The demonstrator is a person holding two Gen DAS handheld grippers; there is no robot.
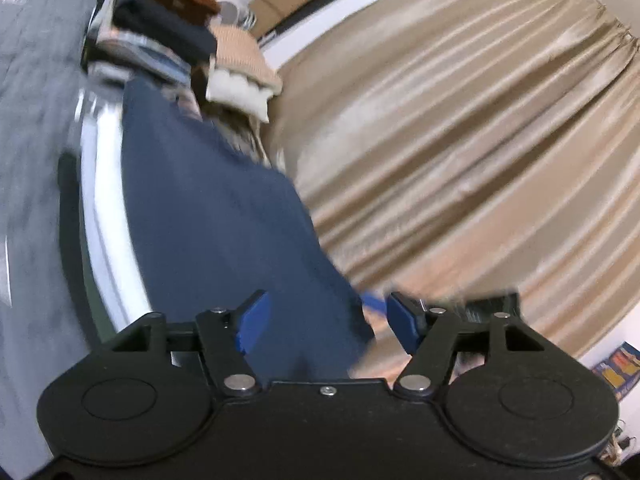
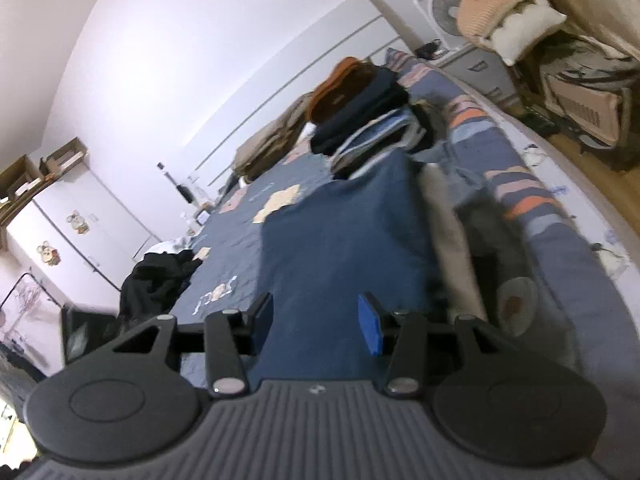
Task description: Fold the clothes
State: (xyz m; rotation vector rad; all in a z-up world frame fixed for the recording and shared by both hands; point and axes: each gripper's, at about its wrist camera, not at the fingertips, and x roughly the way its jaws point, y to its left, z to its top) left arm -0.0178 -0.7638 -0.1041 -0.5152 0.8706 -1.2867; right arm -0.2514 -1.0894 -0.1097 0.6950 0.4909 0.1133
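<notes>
A navy garment [image 1: 208,216] lies flat in a long strip along the bed's edge. In the right wrist view the same navy garment [image 2: 344,240] is spread on the blue quilt [image 2: 224,248]. My left gripper [image 1: 330,320] is open, and the cloth's near corner lies between its blue pads [image 1: 256,320] without being pinched. My right gripper [image 2: 316,320] is open too, hovering low over the garment's near end, pads apart on either side of the cloth. The picture is blurred around both grippers.
A stack of folded clothes [image 2: 360,104], with a rust piece on top, stands at the garment's far end. Loose black clothes [image 2: 156,280] lie at the left. Beige and grey cloth [image 2: 448,240] lies right of the garment. A tan curtain [image 1: 460,140] hangs beyond the bed edge.
</notes>
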